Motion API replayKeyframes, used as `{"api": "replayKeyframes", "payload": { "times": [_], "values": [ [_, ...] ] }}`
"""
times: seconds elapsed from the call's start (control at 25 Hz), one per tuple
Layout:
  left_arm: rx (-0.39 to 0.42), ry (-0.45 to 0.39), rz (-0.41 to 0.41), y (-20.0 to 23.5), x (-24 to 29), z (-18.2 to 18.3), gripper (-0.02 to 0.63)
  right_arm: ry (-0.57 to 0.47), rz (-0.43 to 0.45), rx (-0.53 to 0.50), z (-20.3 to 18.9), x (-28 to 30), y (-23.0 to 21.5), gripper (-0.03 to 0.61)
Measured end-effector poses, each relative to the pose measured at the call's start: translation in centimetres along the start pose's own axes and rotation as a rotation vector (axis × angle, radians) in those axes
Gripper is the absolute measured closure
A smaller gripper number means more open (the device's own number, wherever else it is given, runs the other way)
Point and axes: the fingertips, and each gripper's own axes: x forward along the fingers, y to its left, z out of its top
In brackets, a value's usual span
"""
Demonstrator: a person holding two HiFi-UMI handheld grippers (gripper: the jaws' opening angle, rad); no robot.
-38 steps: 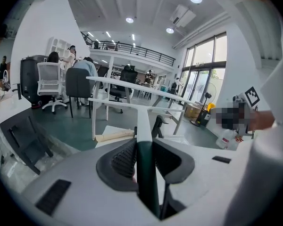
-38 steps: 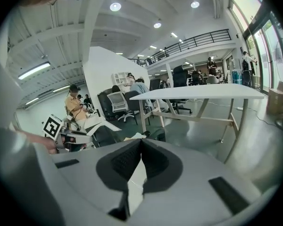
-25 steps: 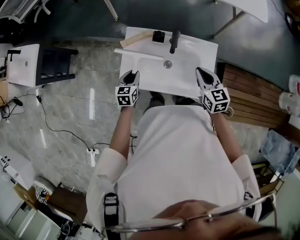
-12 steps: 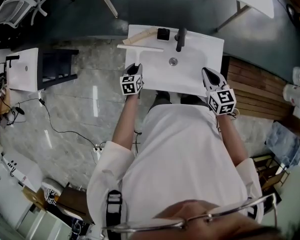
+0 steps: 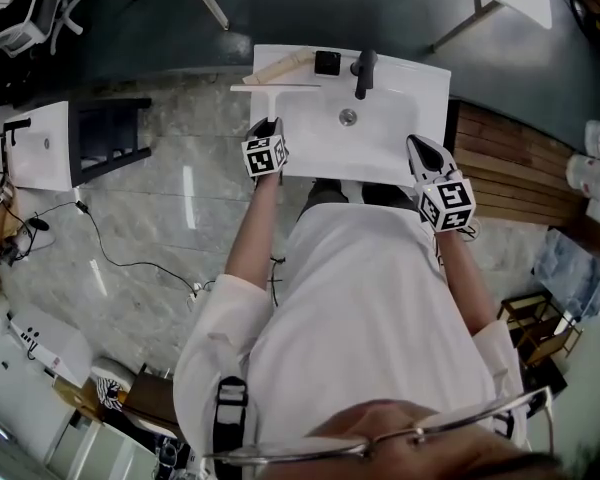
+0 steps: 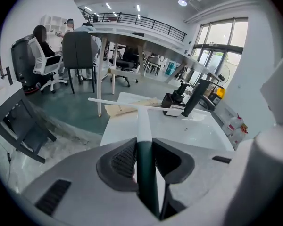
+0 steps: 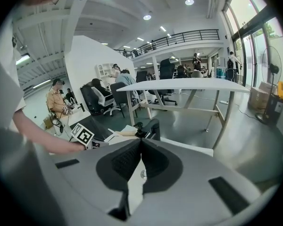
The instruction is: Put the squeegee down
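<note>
The squeegee (image 5: 277, 101) has a white handle with a dark grip and a long white blade. It lies along the left rim of the white sink (image 5: 405, 128), blade near the far left corner. My left gripper (image 5: 268, 125) is shut on the dark grip. In the left gripper view the handle (image 6: 144, 121) runs straight out from my left gripper (image 6: 144, 147) to the blade over the sink (image 6: 188, 135). Whether the blade touches the rim I cannot tell. My right gripper (image 5: 418, 145) hovers at the sink's near right edge. In its own view the right gripper (image 7: 140, 141) is shut with nothing in it.
A black faucet (image 5: 363, 73) and a small black box (image 5: 327, 63) stand at the sink's back, beside a tan item (image 5: 280, 66). A second white sink unit (image 5: 45, 143) with a black cabinet stands left. A wooden slatted platform (image 5: 505, 173) lies right. Cables cross the marble floor.
My left gripper has carried the squeegee forward and lower, so the blade now lies nearer the sink's far left corner. My right gripper has stayed where it was.
</note>
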Motion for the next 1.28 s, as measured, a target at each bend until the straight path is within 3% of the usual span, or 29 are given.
{"api": "replayKeyframes", "payload": {
  "times": [0.72, 1.08, 1.28],
  "values": [
    [0.0, 0.08, 0.135, 1.8, 2.2, -3.0, 0.519, 0.034, 0.01, -0.001, -0.4, 1.5, 0.5, 0.574],
    [0.013, 0.076, 0.167, 2.2, 2.9, -4.1, 0.518, 0.06, 0.039, -0.019, -0.6, 2.4, 1.2, 0.574],
    [0.018, 0.032, 0.189, 2.6, 2.8, -3.6, 0.518, 0.074, 0.045, -0.021, -0.8, 3.0, 1.1, 0.574]
  ]
}}
